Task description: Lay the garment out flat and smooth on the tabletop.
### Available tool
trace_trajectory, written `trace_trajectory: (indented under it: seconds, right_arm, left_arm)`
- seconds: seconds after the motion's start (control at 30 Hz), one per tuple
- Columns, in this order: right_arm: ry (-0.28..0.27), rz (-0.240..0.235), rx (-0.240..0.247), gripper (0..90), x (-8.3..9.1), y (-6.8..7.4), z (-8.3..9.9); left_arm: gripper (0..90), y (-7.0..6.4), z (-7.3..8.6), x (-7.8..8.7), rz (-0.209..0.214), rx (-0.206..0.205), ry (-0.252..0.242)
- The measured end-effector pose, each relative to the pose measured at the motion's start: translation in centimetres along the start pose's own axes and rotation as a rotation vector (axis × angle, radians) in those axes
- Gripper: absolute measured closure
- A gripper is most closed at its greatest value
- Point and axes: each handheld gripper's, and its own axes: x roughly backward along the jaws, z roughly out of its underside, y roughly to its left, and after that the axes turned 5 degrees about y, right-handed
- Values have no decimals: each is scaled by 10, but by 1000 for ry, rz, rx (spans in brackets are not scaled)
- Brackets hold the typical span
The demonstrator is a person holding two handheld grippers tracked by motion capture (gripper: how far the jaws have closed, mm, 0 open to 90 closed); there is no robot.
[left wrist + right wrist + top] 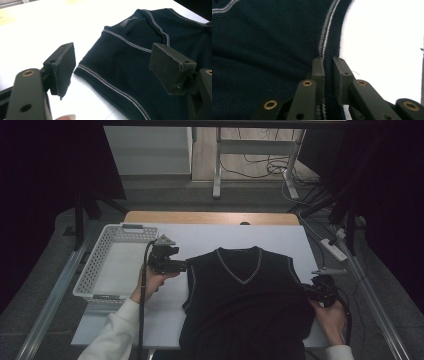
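Knitwear lay in front of us: a dark navy sleeveless vest (247, 305) spread flat on the white table surface (200, 240), its V-neck with pale trim pointing away from us and its hem hanging over the near table edge. We held our left gripper (172, 265) just beside the vest's left shoulder and armhole, our left hand (152, 282) wrapped around its body and its cable (142, 315) trailing down past our white sleeve (117, 332). In the left gripper view the two black jaws stood wide apart with nothing between them, the left gripper (112, 67) hanging over the striped armhole trim (110, 86) and the vest (140, 62) lying beneath, with a fingertip (65, 117) at the bottom edge. Our right gripper (316, 287) sat at the vest's right armhole, gripped by our right hand (330, 312). In the right gripper view its jaws were clamped on the ribbed armhole edge (329, 75) of the vest (267, 50), the right gripper (328, 67) pinching the fold so that the dark rib stood up between the two pads, with the grey stripes running away along the edge. A white perforated basket (95, 265) sat on the table to the left of the vest, just beyond our left gripper. A small clip-like object (329, 271) lay near the table's right edge; we could not tell what it was.
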Motion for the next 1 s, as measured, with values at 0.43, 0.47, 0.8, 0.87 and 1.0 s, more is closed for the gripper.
trace_trajectory:
  seconds: [0.43,0.47,0.8,0.87,1.0]
  right_arm:
    - [-149,-53,118,411,24,48,-13]
    - [-147,-76,128,406,24,53,-13]
    - [-117,-241,298,382,22,124,-12]
    - [-105,-279,333,379,21,140,-12]
    - [-70,-376,411,374,18,176,-9]
  left_arm:
    - [217,-2,0,0,4,-7,6]
    - [217,-3,0,0,5,-7,7]
    - [215,-2,0,1,2,-4,1]
    - [215,-2,0,2,2,-5,-1]
    - [215,-3,0,1,3,-6,1]
